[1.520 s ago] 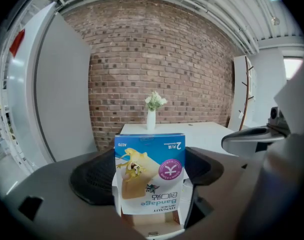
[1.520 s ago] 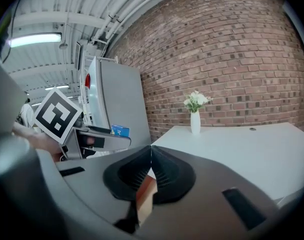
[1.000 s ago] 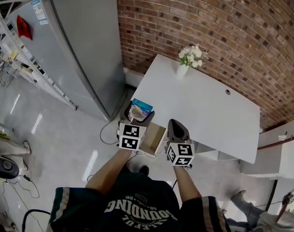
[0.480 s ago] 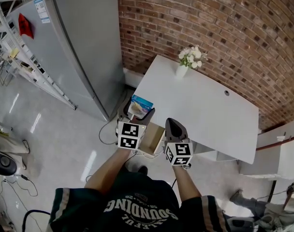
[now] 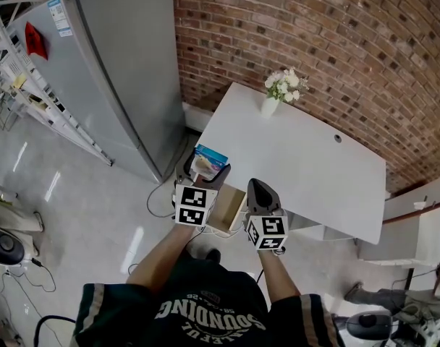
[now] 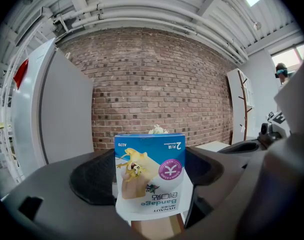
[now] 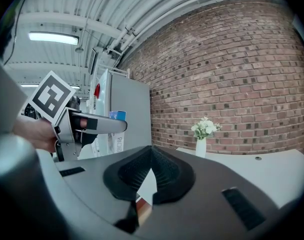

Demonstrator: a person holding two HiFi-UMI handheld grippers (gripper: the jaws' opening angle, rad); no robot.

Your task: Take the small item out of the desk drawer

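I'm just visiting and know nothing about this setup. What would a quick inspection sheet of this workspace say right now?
Surface: white desk, holds only a vase of flowers near the wall.
Job's things: bandage box lifted clear of the open drawer.
Clutter: nothing seen.
Grippers: left gripper shut on the bandage box; right gripper shut, empty.
Cables: a cable loops on the floor beside the desk.
Surroundings: brick wall, grey fridge.

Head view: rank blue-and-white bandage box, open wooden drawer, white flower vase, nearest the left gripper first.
1. Blue-and-white bandage box: clamped by left gripper.
2. Open wooden drawer: just right of it.
3. White flower vase: far corner of white desk.
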